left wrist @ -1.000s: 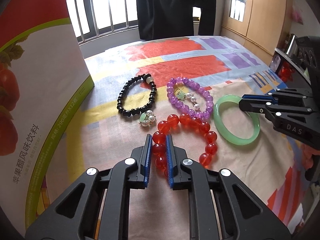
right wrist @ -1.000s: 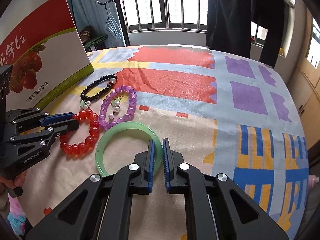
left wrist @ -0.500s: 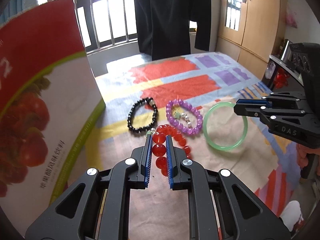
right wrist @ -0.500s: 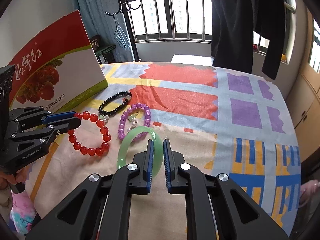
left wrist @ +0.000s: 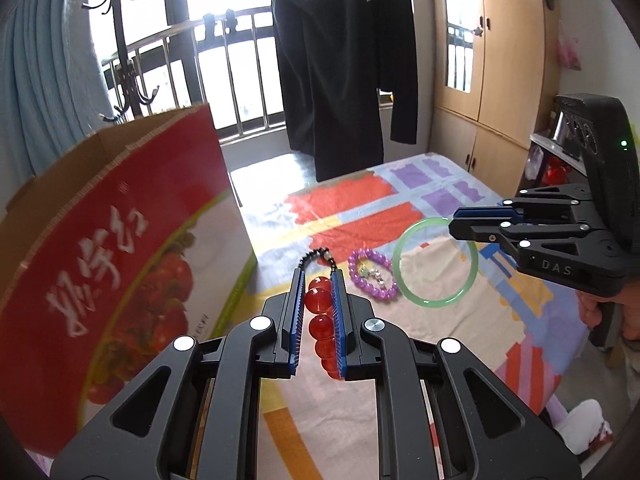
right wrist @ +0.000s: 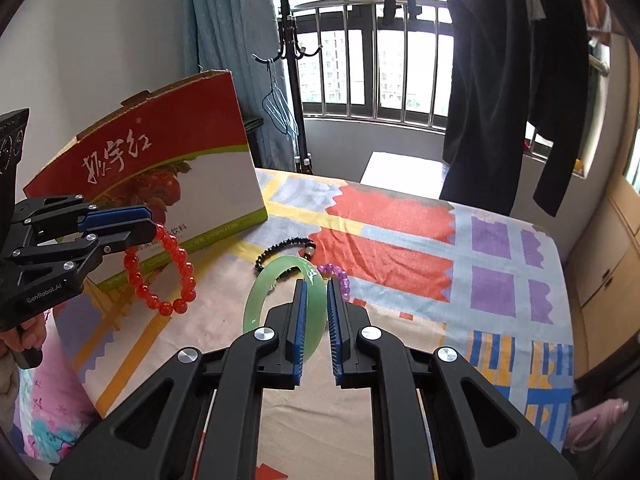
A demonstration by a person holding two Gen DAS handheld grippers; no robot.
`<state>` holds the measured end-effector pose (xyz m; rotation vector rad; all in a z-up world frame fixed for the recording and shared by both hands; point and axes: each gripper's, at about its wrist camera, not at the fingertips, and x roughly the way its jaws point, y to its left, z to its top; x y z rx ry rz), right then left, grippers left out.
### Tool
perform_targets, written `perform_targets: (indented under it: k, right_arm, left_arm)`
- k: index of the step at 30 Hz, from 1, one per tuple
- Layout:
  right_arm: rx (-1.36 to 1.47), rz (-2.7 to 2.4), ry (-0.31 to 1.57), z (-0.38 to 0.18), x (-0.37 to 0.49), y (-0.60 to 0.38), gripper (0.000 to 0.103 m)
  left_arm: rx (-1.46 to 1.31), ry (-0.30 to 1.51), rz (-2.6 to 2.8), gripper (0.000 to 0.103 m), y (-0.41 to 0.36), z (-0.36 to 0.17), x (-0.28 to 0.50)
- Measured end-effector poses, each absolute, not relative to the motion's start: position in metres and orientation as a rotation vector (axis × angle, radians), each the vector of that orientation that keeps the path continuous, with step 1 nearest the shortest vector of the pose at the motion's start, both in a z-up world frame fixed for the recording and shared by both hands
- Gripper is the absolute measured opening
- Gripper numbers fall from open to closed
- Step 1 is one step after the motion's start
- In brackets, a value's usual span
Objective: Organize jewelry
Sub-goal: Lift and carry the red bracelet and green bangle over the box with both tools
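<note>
My left gripper (left wrist: 317, 280) is shut on the red bead bracelet (left wrist: 320, 326) and holds it in the air; the bracelet hangs from its jaws in the right wrist view (right wrist: 160, 272). My right gripper (right wrist: 317, 292) is shut on the green jade bangle (right wrist: 272, 288), lifted above the table; it also shows in the left wrist view (left wrist: 434, 266). The purple bead bracelet (left wrist: 370, 274) with small earrings inside and the black bead bracelet (right wrist: 280, 250) lie on the patterned cloth.
A tall red and white cardboard box (right wrist: 156, 188) stands at the table's left side, open at the top (left wrist: 92, 160). The patterned cloth (right wrist: 400, 232) covers the table. A dark coat (right wrist: 516, 80) hangs beyond the far edge, and a wooden wardrobe (left wrist: 500, 64) stands to the right.
Both grippers have risen well above the table, the left carrying the red bracelet and the right carrying the green bangle. The purple and black bracelets stay on the cloth.
</note>
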<state>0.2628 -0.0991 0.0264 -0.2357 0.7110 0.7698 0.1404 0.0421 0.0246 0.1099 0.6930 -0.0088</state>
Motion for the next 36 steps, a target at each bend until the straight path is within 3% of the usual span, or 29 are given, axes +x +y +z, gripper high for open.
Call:
perform_targets:
  k: [20, 36]
  right_arm:
    - [-0.307, 0.927, 0.504, 0.138, 0.229, -0.002, 0.011]
    - [-0.302, 1.025, 0.500, 0.151, 0.235, 0.092, 0.011]
  left_arm:
    - [0.085, 0.585, 0.061, 0.012, 0.114, 0.132, 0.106]
    - [0.033, 0.570, 0.184, 0.012, 0.196, 0.149, 0.075]
